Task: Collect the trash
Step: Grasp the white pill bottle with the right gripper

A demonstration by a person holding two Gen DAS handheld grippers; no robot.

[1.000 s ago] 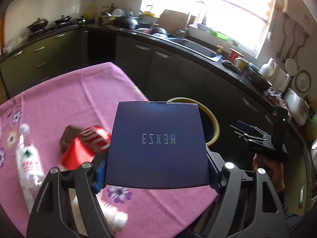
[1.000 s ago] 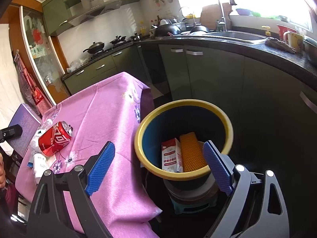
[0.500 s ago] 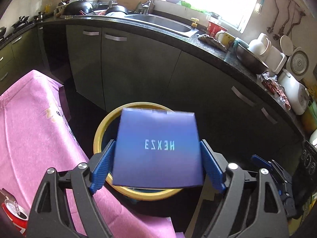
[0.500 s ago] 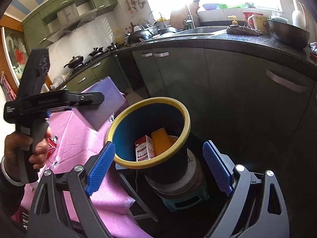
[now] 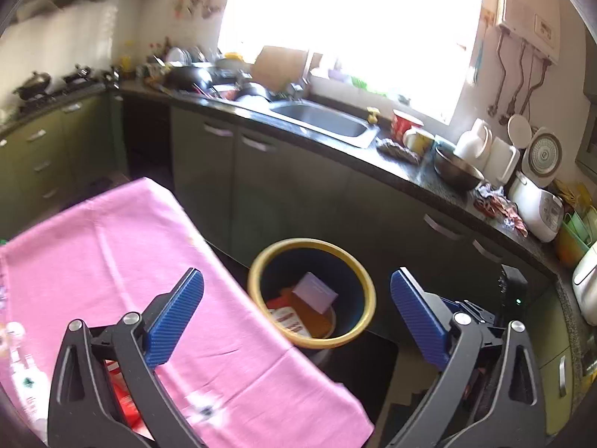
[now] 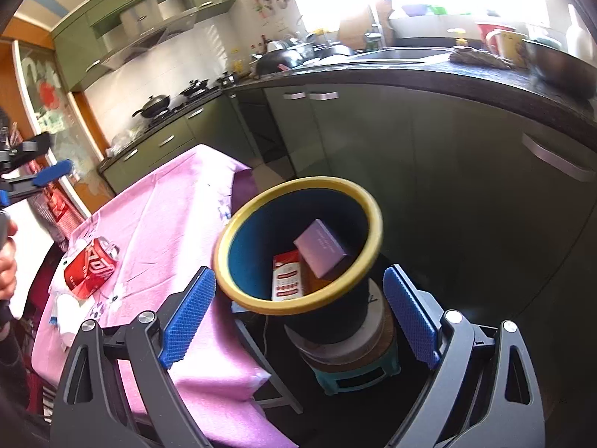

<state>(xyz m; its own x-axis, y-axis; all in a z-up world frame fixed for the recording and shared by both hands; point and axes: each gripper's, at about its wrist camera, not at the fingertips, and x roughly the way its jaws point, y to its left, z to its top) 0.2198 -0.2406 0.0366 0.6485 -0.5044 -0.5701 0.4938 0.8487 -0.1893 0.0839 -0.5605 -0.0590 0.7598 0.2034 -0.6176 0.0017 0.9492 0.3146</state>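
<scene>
A yellow-rimmed dark bin [image 5: 367,291] [image 6: 298,183] stands on a stool beside the pink-clothed table [image 5: 112,246]. A purple-blue box [image 5: 315,293] [image 6: 322,248] lies tilted inside it, on a red-and-white carton [image 6: 287,276] and an orange piece [image 5: 313,315]. My left gripper [image 5: 296,283] hangs above the table's edge and the bin, its jaws opening wide with nothing between them. My right gripper [image 6: 298,280] is open and empty, close over the bin's near rim. A red can [image 6: 89,267] and a white bottle [image 6: 69,313] lie on the table.
Dark green cabinets and a black counter with a sink [image 5: 321,119] run behind the bin. The counter carries bowls, cups and a rice cooker [image 5: 537,212]. A clear plastic bottle [image 5: 26,384] lies at the table's near left. A hand [image 6: 7,261] shows at the left edge.
The left gripper let go of the purple-blue box, which now lies inside the bin. Its jaws spread wider and it pulled back and up. The right gripper shifted slightly.
</scene>
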